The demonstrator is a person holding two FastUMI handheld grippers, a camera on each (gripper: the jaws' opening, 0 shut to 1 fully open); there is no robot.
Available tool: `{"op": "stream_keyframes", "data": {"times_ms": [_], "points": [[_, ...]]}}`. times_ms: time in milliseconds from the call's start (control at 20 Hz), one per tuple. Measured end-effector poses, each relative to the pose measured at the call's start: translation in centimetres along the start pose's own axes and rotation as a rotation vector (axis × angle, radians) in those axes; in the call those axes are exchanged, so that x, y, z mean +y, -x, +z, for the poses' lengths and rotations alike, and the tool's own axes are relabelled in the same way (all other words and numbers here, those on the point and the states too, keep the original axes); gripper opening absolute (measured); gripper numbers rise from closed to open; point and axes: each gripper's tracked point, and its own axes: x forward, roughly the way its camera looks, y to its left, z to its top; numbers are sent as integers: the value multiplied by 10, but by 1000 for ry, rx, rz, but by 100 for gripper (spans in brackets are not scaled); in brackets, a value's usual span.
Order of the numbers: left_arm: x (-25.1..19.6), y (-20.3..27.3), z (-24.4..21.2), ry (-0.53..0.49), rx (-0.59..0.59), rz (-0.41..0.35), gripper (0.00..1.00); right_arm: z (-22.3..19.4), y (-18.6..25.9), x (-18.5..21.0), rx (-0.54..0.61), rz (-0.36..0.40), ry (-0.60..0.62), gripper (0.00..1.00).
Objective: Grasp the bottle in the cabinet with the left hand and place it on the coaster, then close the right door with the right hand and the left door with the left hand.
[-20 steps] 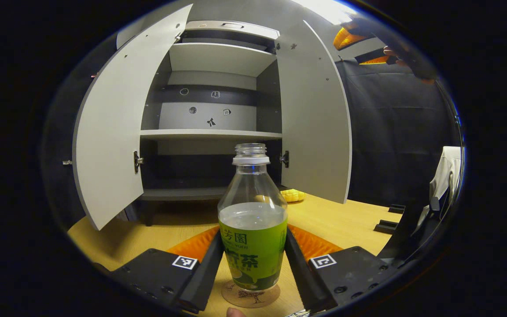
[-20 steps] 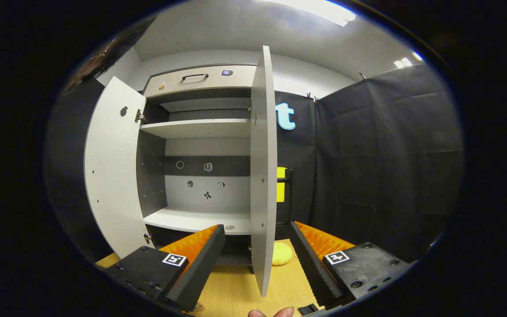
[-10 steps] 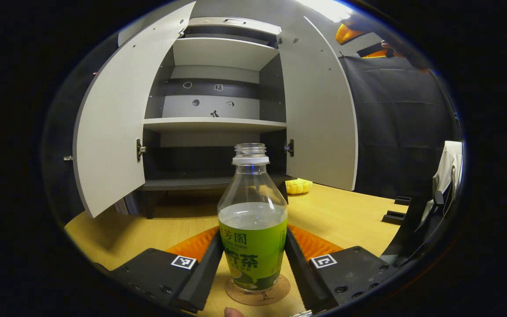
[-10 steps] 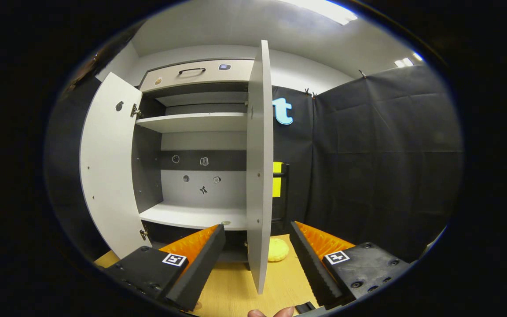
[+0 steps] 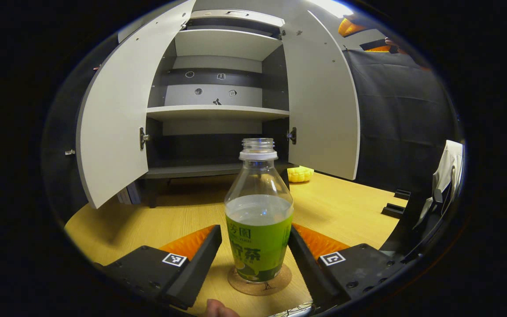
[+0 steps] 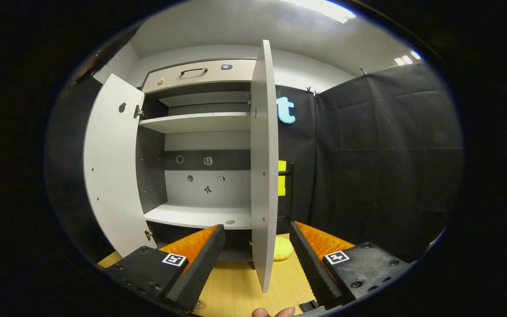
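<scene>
Standing upright on the round cork coaster (image 5: 260, 284), the bottle (image 5: 259, 215) sits between the fingers of the left hand-held gripper (image 5: 255, 253) in the left gripper view. Its cap is off, clear liquid reaches partway up, and a green label wraps its lower half. The left finger is clearly apart from the label, with bare table (image 5: 341, 211) showing in the gap; the right finger lies just beside the bottle, and whether it touches cannot be told — so this gripper is spread, not clamped on the bottle.

Behind the bottle the cabinet (image 5: 218, 112) stands on the table with both doors swung wide: the left door (image 5: 112, 119) and the right door (image 5: 324, 101). A small yellow object (image 5: 299, 174) lies on the table by the foot of the right door.

In the right gripper view, the right hand-held gripper (image 6: 258, 251) has its fingers wide apart, holding nothing — the right door's edge (image 6: 264, 167) stands upright in line with the gap between them, farther off. The empty shelves (image 6: 200, 215) show beyond.
</scene>
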Motion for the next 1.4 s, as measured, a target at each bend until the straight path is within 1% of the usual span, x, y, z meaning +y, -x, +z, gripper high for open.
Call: {"op": "stream_keyframes", "data": {"times_ms": [100, 200, 250, 350, 550, 700, 850, 950, 1050, 1150, 1250, 1400], "points": [[0, 13, 3, -5, 6, -3, 94, -2, -1, -1, 10, 7, -12, 98], [0, 27, 9, 0, 19, 2, 94, -1, -1, 0, 15, 31, -34, 98], [1, 35, 17, 3, 15, 11, 94, 2, -2, -4, 5, 30, -39, 98], [5, 48, 37, 25, 3, 30, 94, 5, -8, -20, -9, 3, -38, 98], [19, 73, 96, 110, -43, 96, 94, 14, -22, -49, -28, -40, -70, 98], [35, 86, 147, 113, -96, 175, 94, 16, -39, -76, -27, -59, -49, 98], [46, 92, 192, 103, -136, 244, 95, 9, -61, -102, 1, -75, -53, 99], [46, 93, 216, 153, -154, 253, 95, 4, -76, -114, 22, -79, -40, 99], [47, 96, 232, 181, -161, 276, 95, 4, -90, -117, 26, -60, -39, 99], [51, 98, 244, 170, -163, 306, 95, 11, -102, -117, 20, -34, -47, 99], [53, 100, 253, 123, -158, 326, 95, 13, -109, -112, 17, -5, -65, 99], [57, 106, 264, 76, -152, 348, 95, 13, -110, -110, 13, 4, -66, 97]]}}
